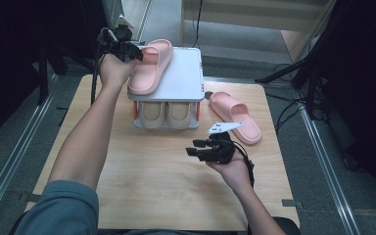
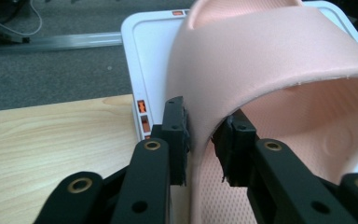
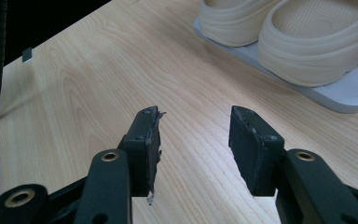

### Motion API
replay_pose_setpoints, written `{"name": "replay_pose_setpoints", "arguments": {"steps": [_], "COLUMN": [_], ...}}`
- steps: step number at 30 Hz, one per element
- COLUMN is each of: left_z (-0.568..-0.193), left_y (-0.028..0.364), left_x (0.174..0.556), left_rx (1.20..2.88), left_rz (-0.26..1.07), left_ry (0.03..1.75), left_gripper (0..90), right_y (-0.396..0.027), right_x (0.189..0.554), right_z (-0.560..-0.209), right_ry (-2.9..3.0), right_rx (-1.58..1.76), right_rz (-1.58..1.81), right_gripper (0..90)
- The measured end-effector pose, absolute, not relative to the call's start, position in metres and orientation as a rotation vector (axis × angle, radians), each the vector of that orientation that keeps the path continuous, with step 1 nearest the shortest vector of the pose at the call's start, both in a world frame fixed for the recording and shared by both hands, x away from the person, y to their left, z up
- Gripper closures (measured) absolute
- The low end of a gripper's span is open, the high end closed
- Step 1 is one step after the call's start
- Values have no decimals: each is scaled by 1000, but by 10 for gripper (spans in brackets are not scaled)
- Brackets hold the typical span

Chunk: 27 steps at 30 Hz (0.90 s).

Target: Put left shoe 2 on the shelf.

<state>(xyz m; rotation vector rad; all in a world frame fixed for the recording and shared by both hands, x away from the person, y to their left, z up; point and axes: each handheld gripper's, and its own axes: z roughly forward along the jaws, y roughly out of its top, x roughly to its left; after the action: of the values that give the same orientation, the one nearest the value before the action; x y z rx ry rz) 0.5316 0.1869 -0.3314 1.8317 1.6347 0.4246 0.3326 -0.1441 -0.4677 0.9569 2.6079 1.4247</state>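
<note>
On the white rack point(image 1: 186, 73), 1 pink slipper point(image 1: 149, 68) bears no readable writing.

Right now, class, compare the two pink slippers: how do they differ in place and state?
The pink slipper on the rack lies on the white rack's top shelf; the pink slipper on the table lies on the wooden table, right of the rack. The first has its strap wall between the left gripper jaws; the second lies apart from both grippers, with the open right gripper nearest. Both are the same pink slide, sole down.
</note>
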Motion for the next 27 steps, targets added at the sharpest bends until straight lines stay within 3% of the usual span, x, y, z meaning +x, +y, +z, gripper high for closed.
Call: {"name": "replay_pose_setpoints", "arguments": {"steps": [27], "left_z": [-321], "left_y": [193], "left_x": [512], "left_rx": [1861], "left_rz": [366], "left_ry": [1555], "left_gripper": [623], "right_y": [-142], "right_x": [334], "right_z": [-469], "right_ry": [2613], "right_rx": [956], "right_rz": [1410], "right_gripper": [534]}}
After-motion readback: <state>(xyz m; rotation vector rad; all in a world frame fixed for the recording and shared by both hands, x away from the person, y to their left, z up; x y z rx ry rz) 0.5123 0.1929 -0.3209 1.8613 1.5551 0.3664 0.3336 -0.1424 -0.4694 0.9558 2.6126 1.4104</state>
